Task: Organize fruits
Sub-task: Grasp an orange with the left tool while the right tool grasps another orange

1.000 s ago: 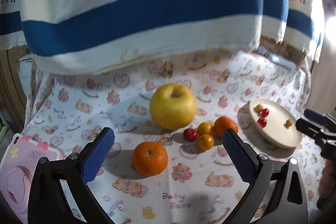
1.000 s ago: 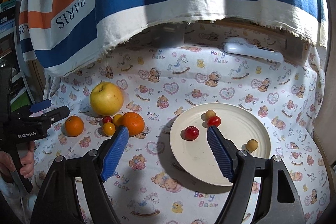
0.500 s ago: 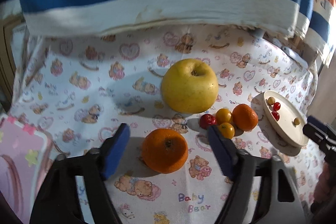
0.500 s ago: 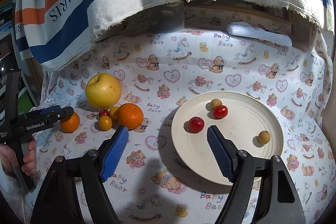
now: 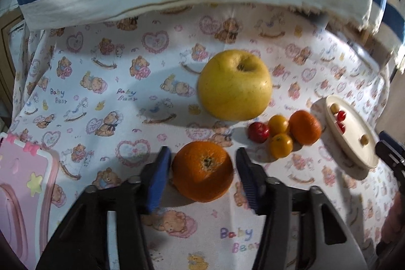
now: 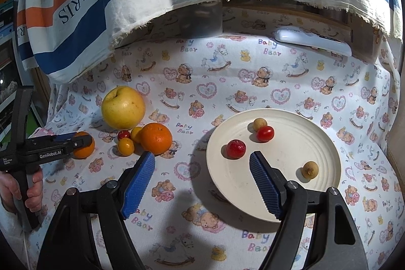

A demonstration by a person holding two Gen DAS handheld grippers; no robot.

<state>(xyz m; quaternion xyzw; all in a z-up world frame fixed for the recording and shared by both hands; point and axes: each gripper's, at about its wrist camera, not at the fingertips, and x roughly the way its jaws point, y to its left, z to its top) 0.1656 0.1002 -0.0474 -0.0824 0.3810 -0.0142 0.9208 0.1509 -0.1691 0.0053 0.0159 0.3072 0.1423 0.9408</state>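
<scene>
On the bear-print cloth (image 5: 106, 82), low in the frame's centre, the left gripper (image 5: 202, 168) straddles the lone orange (image 5: 202, 170), jaws still spread (squeeze squarely across its middle), while the right gripper (image 6: 202, 168) hangs released beside the plate (image 6: 316, 143).

Counts: 1 yellow apple (image 6: 123, 107); 2 oranges, one by the left gripper (image 5: 202, 170), one in the cluster (image 6: 156, 138); 2 small yellow fruits (image 6: 125, 146) (image 6: 136, 134); 3 small red fruits, one on cloth (image 6: 123, 135), two on plate (image 6: 236, 148) (image 6: 265, 133); 2 tan round fruits (image 6: 260, 123) (image 6: 310, 169); 1 cream plate (image 6: 316, 133); 2 grippers (image 5: 202, 176) (image 6: 202, 176).
</scene>
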